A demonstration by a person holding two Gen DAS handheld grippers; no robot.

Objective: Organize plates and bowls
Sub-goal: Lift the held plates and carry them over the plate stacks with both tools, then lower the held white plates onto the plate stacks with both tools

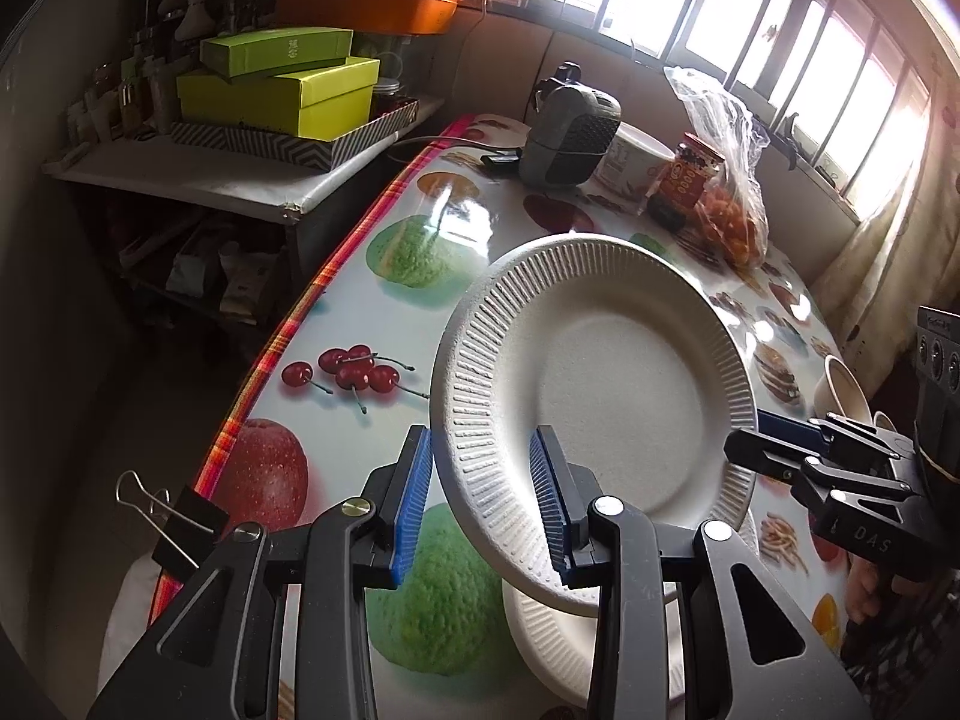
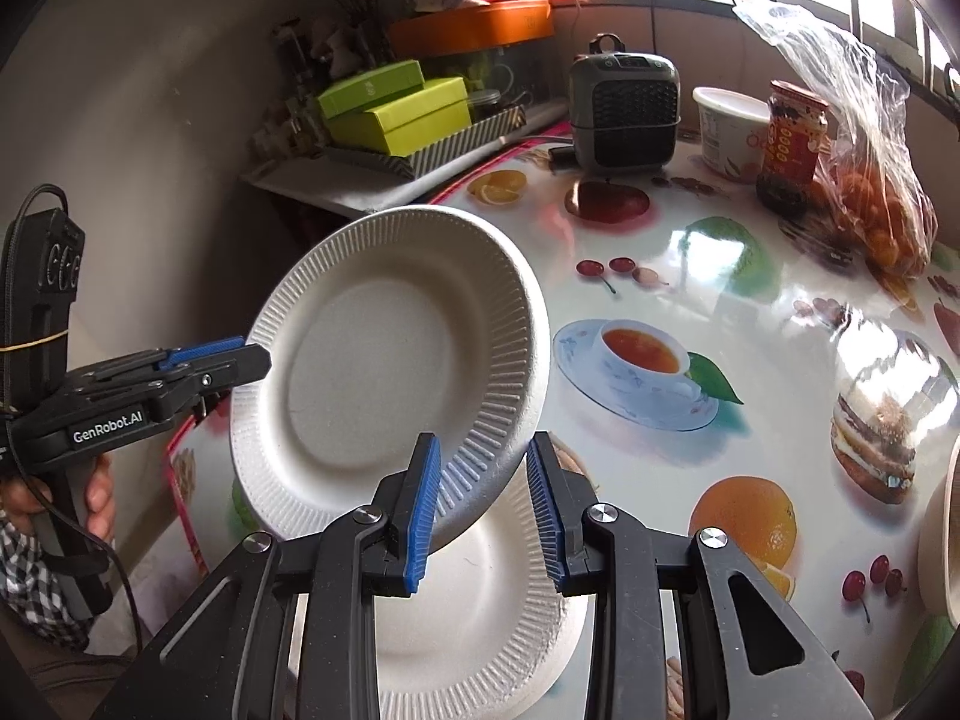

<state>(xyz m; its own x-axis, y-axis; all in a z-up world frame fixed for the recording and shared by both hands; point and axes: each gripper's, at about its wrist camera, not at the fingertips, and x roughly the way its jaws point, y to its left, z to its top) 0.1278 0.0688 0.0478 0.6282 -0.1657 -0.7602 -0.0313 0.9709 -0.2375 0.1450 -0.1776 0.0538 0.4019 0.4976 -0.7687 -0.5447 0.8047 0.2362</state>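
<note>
Plate (image 1: 600, 384) is hanging tilted; I'm pinching its rim with left gripper (image 1: 483, 504) and right gripper (image 2: 486, 498); uneven pulling risks tearing or dropping it.

The plate (image 1: 600, 396) is white, with fine ribs around its rim. A second plate (image 2: 480, 618) under it is the same white. The pads (image 1: 414, 504) of the left gripper (image 1: 480, 504) are blue and its arms are black; the right gripper (image 2: 486, 510) has the same colours. The tablecloth (image 1: 372, 324) is glossy white with printed cherries, apples, green fruit, oranges and a tea cup, and has a red and orange plaid border. The boxes (image 1: 282, 90) are lime green. The tray (image 1: 264, 144) has a grey and white zigzag pattern. The tub (image 2: 474, 27) is orange. The jar (image 2: 792, 138) label is red.
</note>
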